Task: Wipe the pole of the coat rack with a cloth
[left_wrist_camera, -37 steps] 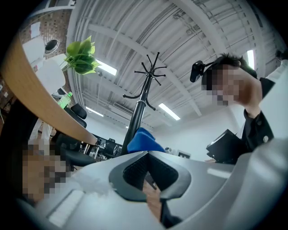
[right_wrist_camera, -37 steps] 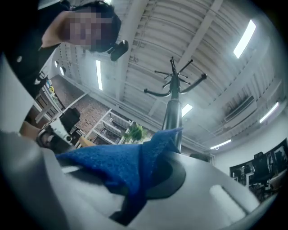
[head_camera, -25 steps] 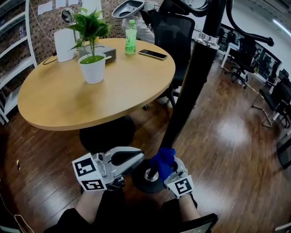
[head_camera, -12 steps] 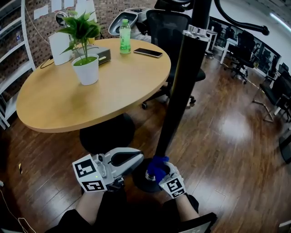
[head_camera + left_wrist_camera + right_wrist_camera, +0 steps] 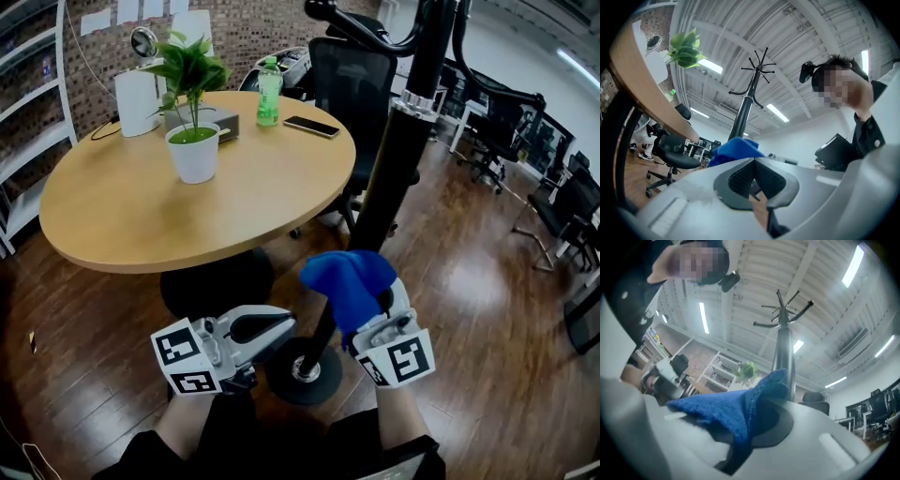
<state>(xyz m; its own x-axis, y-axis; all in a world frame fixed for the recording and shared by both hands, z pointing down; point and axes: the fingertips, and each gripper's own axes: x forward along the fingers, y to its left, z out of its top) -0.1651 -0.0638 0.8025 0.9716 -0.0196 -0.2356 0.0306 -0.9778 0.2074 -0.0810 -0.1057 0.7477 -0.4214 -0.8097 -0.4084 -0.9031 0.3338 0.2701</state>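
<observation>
The coat rack's black pole (image 5: 380,192) rises from a round base (image 5: 302,368) on the wooden floor to hooks at the top. A blue cloth (image 5: 349,279) is pressed against the pole's lower part, a little above the base, and my right gripper (image 5: 364,317) is shut on it. In the right gripper view the cloth (image 5: 726,409) drapes over the right gripper (image 5: 754,425), with the pole (image 5: 783,352) just behind it. My left gripper (image 5: 277,325) stays low, left of the base, jaws together and nothing in them. The left gripper view shows the left gripper (image 5: 754,162), the cloth (image 5: 733,147) and the pole (image 5: 743,117).
A round wooden table (image 5: 112,216) stands left of the pole with a potted plant (image 5: 193,141), a green bottle (image 5: 270,94) and a phone (image 5: 310,126). A black office chair (image 5: 347,75) stands behind the pole. More chairs (image 5: 553,206) are at the right, shelves (image 5: 23,103) at the left.
My right gripper has moved up along the pole with the blue cloth, from close to the base to clearly above it. The left gripper has stayed in place.
</observation>
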